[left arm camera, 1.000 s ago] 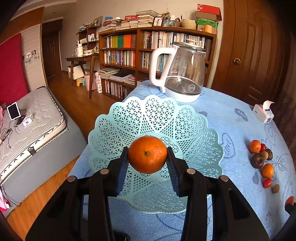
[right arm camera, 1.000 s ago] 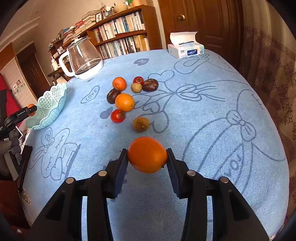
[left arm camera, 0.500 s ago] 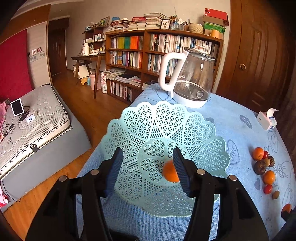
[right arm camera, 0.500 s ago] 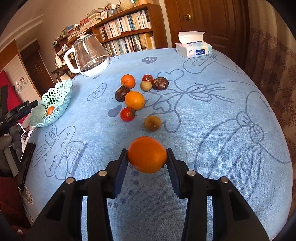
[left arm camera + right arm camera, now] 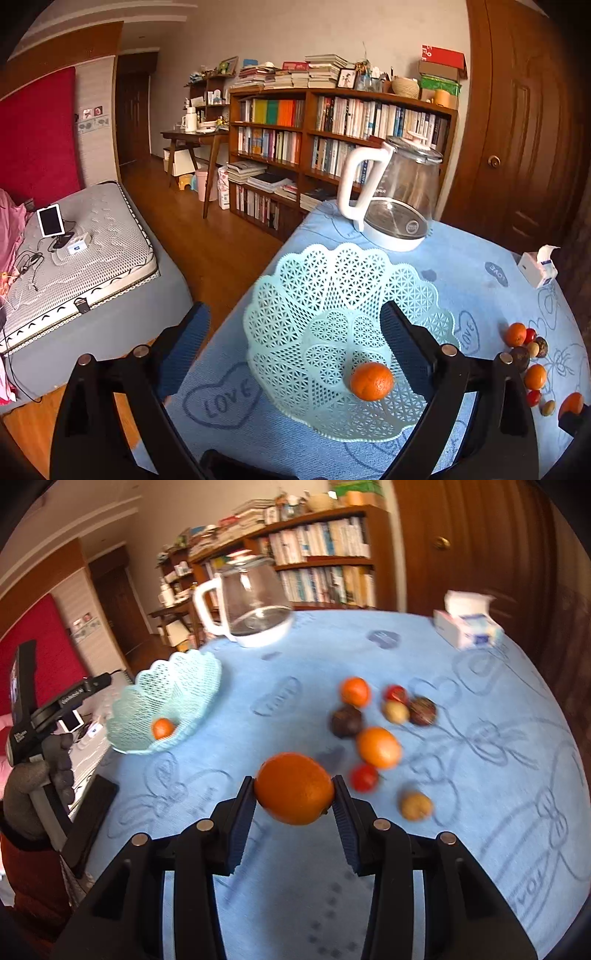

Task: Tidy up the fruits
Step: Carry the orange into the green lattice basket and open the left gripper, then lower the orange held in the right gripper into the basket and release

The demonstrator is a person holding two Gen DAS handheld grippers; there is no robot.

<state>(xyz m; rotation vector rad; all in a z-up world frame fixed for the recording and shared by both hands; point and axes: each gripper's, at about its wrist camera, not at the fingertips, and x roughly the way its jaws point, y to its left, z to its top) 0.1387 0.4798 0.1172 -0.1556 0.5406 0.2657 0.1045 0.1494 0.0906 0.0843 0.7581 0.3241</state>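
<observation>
A small orange (image 5: 371,381) lies inside the pale green lattice basket (image 5: 332,280), toward its near right. My left gripper (image 5: 295,341) stands wide open above the basket's near rim, nothing between its fingers. In the right wrist view the same basket (image 5: 177,679) holds that small orange (image 5: 162,728) at the table's left edge. My right gripper (image 5: 294,803) is shut on a large orange (image 5: 294,788), held above the blue tablecloth. Several loose fruits (image 5: 378,747) lie in a cluster just beyond it: oranges, tomatoes, dark and brownish fruits.
A glass kettle with a white handle (image 5: 251,605) stands behind the basket. A tissue box (image 5: 467,622) sits at the far right of the table. A gloved hand (image 5: 40,771) holds the left gripper by the table's left edge. A bed and bookshelves lie beyond.
My left gripper opened and let the small orange drop into the basket, then drew back and left. My right gripper swung left toward the basket with the large orange.
</observation>
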